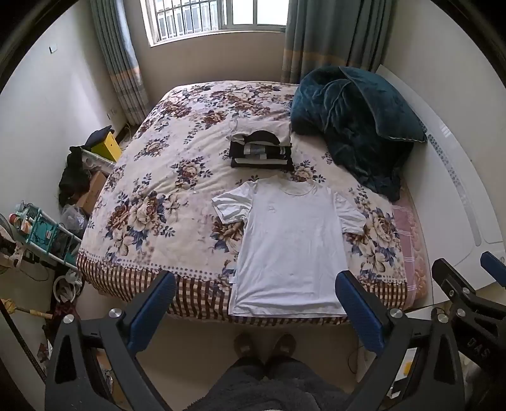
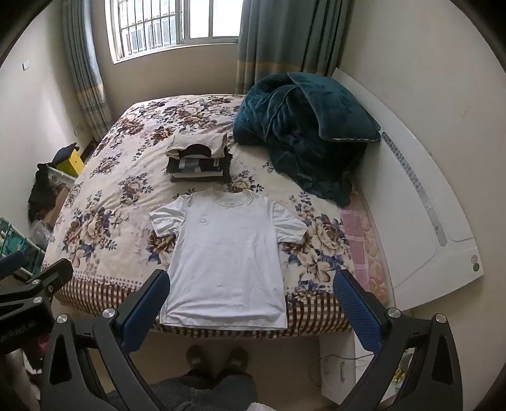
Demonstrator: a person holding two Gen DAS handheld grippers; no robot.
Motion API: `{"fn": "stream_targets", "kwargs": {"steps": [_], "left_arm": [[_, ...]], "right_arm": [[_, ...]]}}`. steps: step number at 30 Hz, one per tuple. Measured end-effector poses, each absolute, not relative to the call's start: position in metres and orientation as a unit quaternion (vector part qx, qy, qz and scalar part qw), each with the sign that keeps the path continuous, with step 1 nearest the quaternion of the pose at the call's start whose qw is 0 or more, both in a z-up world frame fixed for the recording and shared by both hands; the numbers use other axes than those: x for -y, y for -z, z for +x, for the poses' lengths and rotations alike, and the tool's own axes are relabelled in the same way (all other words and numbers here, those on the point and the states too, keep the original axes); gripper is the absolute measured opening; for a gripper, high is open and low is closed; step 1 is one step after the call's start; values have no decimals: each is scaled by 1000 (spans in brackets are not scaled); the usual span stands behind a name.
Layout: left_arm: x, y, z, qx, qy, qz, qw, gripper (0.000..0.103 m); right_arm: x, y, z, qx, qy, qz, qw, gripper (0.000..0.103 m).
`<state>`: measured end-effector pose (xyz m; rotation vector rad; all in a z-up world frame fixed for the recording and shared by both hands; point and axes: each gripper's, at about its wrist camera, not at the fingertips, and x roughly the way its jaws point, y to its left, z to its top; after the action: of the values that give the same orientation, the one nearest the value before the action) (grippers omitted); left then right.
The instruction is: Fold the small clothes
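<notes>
Only one bit of lettering shows: raised letters on the black body of the right gripper (image 1: 460, 278), off to the left gripper's right, seemingly "DAS", too blurred to confirm.

White T-shirt (image 1: 291, 240) on floral bedspread (image 1: 164, 196), teal blanket (image 1: 354, 126) beside.

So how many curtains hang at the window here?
2. One curtain hangs left of the window, the other curtain right of it, behind the teal blanket. Their upper parts are out of frame.
</notes>
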<state>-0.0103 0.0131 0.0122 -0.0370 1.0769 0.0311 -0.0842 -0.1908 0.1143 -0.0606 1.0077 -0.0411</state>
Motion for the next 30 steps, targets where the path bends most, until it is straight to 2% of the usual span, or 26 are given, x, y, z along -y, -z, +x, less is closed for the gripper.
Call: {"fn": "stream_targets", "kwargs": {"steps": [30], "left_arm": [[-12, -12, -11, -511, -13, -18, 859, 103]], "right_arm": [[194, -113, -100, -479, 20, -31, 877, 103]]}}
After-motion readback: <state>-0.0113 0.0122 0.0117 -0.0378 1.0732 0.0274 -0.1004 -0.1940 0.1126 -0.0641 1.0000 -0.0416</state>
